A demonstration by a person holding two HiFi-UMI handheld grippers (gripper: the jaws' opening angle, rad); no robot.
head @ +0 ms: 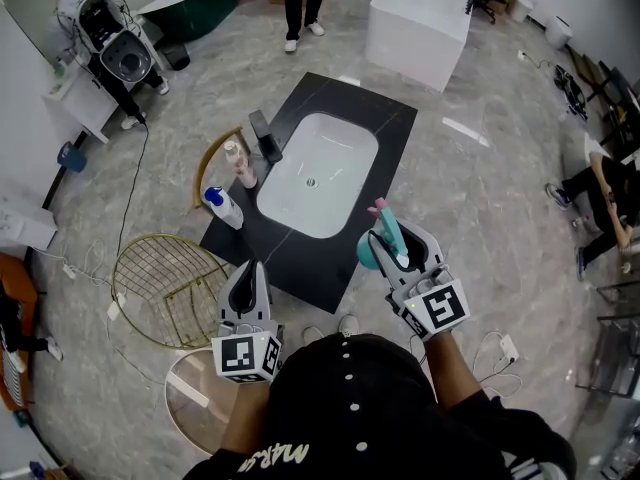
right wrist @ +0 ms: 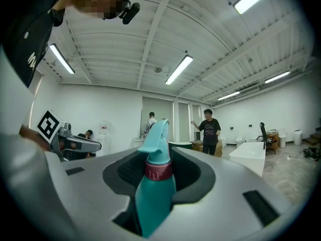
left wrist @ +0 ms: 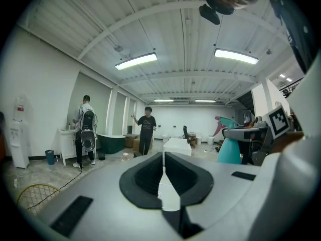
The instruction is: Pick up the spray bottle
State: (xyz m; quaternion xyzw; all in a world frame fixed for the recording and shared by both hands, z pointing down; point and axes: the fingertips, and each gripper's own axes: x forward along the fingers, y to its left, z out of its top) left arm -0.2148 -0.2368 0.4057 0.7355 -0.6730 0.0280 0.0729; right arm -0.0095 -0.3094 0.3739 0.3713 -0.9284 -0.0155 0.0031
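A teal spray bottle point(head: 368, 252) with a pink trigger and a dark red collar stands upright between the jaws of my right gripper point(head: 386, 240), which is shut on its neck. In the right gripper view the bottle point(right wrist: 154, 190) fills the gap of the right gripper point(right wrist: 159, 159), nozzle pointing up. The bottle is held in the air at the near right corner of the black counter point(head: 372, 120). My left gripper point(head: 249, 274) hovers by the counter's near left corner. Its pads meet with nothing between them in the left gripper view point(left wrist: 163, 168), where the bottle point(left wrist: 229, 150) shows at the right.
A white sink basin point(head: 316, 173) is set in the counter, with a black faucet point(head: 265, 136), a blue-capped white bottle point(head: 222, 206) and small bottles point(head: 240, 168) on its left. A gold wire basket point(head: 165, 288) stands left of me. A white tub point(head: 418, 13) and people stand farther off.
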